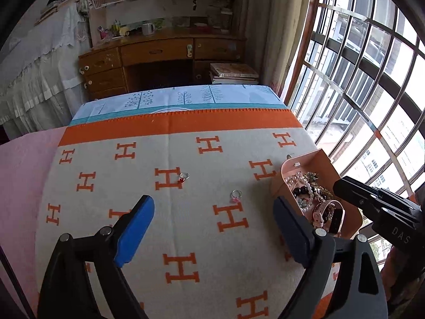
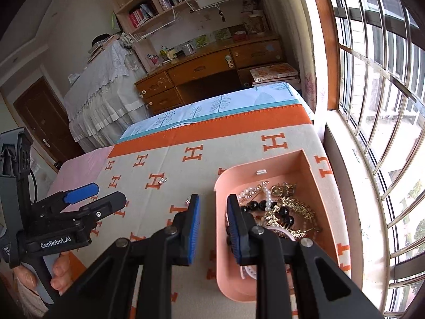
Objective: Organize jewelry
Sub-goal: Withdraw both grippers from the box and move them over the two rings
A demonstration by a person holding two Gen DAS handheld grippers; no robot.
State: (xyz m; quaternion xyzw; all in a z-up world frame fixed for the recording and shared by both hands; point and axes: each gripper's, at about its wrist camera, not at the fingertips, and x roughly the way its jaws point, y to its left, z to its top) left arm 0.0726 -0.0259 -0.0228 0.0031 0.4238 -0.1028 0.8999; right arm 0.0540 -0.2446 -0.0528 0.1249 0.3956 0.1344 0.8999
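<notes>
Left wrist view: nearest the camera, the left gripper (image 1: 213, 232) spreads its blue-padded jaws wide, with nothing between them, above a cream blanket (image 1: 186, 228) patterned with orange H letters. On the blanket ahead lie two rings, apart from each other: one with a red charm (image 1: 183, 177), and one with a pink charm (image 1: 236, 196) closer to the box. To the right stands a peach jewelry box (image 1: 280, 183), open on top, holding pearl strands, dark beads, gold pieces and a pink watch (image 1: 329, 216). The black body of the right gripper (image 1: 377, 207) reaches in past the box.

Right wrist view: the right gripper (image 2: 212, 222) has its jaws narrow with an empty gap, poised over the box's (image 2: 313, 186) near-left wall. The ring with a pink charm (image 2: 188, 200) peeks out beside its left finger. At far left a hand (image 2: 57, 271) holds the left gripper (image 2: 95, 195).
</notes>
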